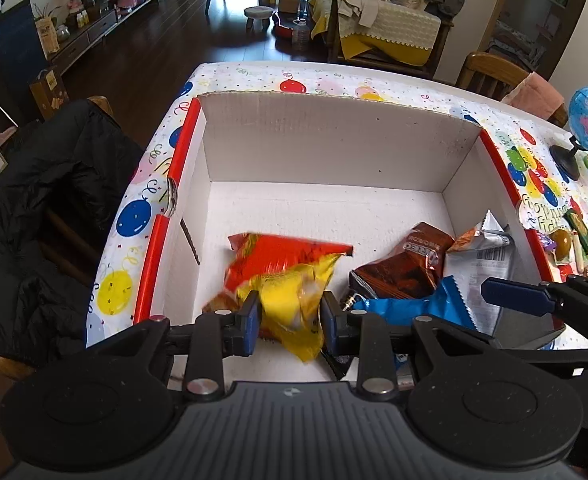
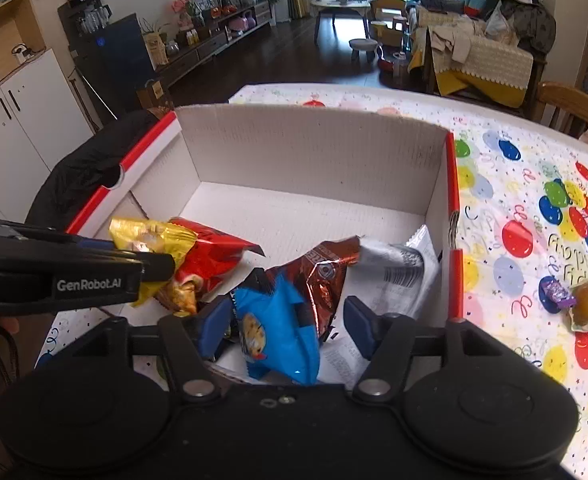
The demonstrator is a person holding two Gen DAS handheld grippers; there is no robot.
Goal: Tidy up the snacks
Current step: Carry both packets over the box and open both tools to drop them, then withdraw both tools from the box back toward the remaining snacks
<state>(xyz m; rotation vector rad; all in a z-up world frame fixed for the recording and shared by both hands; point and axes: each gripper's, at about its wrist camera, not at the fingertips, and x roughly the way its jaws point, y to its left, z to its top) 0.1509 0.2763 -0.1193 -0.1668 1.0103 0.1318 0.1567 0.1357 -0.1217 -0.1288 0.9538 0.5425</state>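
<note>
Setting: living room behind; table (image 1: 394, 84) under a balloon-print cloth.
Box (image 1: 334, 140): white cardboard, red-edged, open on the table.
Left gripper (image 1: 290, 316): pads clamped on a yellow-and-red snack bag (image 1: 290, 276) inside the box.
Right gripper (image 2: 282, 322): jaws apart, blue snack packet (image 2: 282, 320) between them, right pad clear of it.
Loose candies (image 2: 574, 300): on the cloth, right of the box.

Home living room, sofa (image 1: 378, 20) draped with throws, coffee table (image 2: 340, 6), television cabinet (image 1: 106, 16), dark wood floor (image 1: 182, 40)
</note>
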